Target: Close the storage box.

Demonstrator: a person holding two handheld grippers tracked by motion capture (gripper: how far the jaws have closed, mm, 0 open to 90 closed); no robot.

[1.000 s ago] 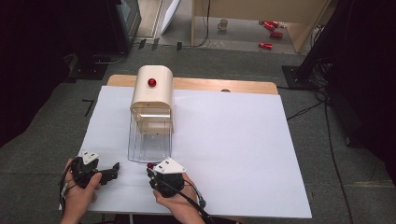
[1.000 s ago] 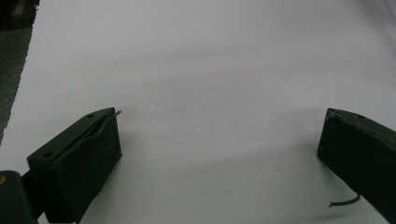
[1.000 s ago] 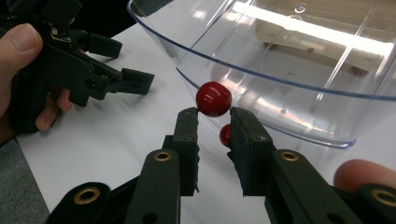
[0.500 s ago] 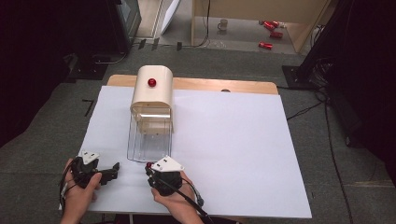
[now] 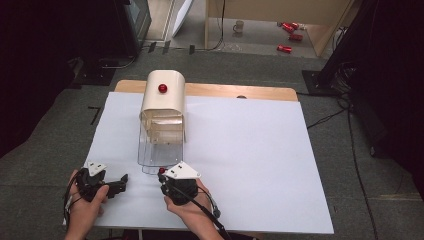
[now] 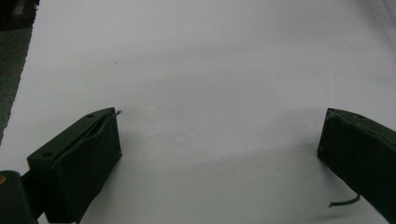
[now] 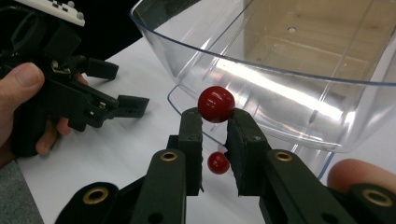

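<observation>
A cream box-shaped machine (image 5: 162, 97) with a red knob (image 5: 162, 88) stands at the back left of the white table (image 5: 250, 165). A clear plastic container (image 5: 160, 150) (image 7: 289, 60) juts from its front. My right gripper (image 5: 162, 176) (image 7: 215, 122) is just before the container's near rim, shut on a small red ball (image 7: 215, 103) (image 5: 161, 171) at its tips. A second red ball (image 7: 218, 163) shows lower down between the jaws. My left gripper (image 5: 122, 182) (image 6: 219, 140) (image 7: 123, 88) rests to the left over bare table, its jaws wide apart with nothing in them.
The table's front edge runs just under both hands. A wooden strip (image 5: 235, 91) borders the far edge. On the floor beyond lie red cans (image 5: 287, 35), a mug (image 5: 239, 26) and cables (image 5: 325, 117). White surface stretches to the right of the machine.
My right gripper has edged slightly forward toward the clear container's rim with the red ball in its tips. The left gripper has stayed put.
</observation>
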